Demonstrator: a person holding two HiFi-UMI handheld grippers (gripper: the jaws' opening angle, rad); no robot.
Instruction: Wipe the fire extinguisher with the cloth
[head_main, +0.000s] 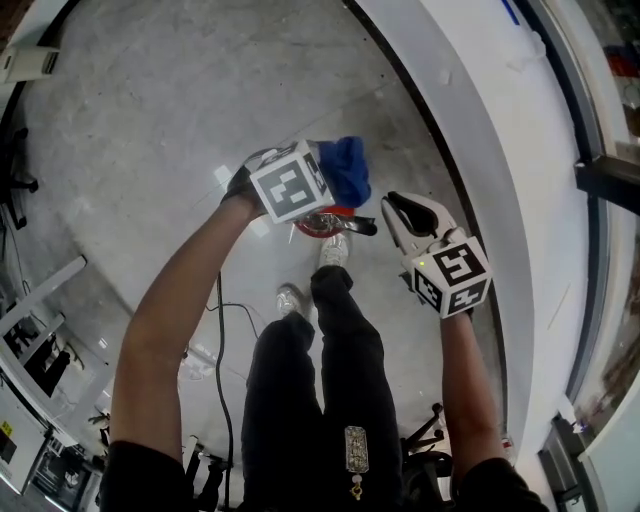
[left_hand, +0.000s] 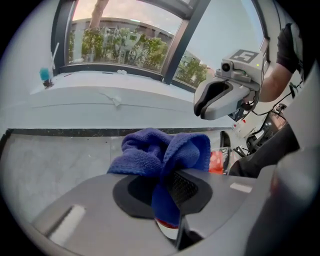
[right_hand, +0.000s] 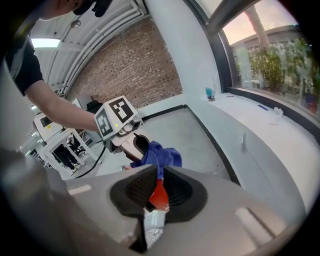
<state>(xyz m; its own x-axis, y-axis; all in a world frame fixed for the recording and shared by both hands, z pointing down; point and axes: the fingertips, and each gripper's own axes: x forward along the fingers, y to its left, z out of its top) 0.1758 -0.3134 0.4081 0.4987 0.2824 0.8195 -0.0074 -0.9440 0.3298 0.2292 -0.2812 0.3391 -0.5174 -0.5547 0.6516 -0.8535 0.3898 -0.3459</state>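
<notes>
A blue cloth (head_main: 346, 168) bunches out past the jaws of my left gripper (head_main: 325, 176), which is shut on it. In the left gripper view the cloth (left_hand: 159, 152) fills the closed jaws of that gripper (left_hand: 167, 172). Just under the cloth stands the red fire extinguisher (head_main: 320, 222), seen from above with its black handle (head_main: 357, 226) pointing right. The extinguisher (left_hand: 216, 161) shows red past the cloth. My right gripper (head_main: 392, 203) hovers just right of the handle, apart from the cloth. In its own view its jaws (right_hand: 160, 172) meet at the tips with nothing between them; the extinguisher (right_hand: 159, 196) shows beyond them.
The person's legs and shoes (head_main: 333, 250) stand right behind the extinguisher on the grey floor. A long white ledge (head_main: 480, 150) under a window runs along the right. A cable (head_main: 218, 330) trails on the floor at left, near racks of equipment (head_main: 40, 350).
</notes>
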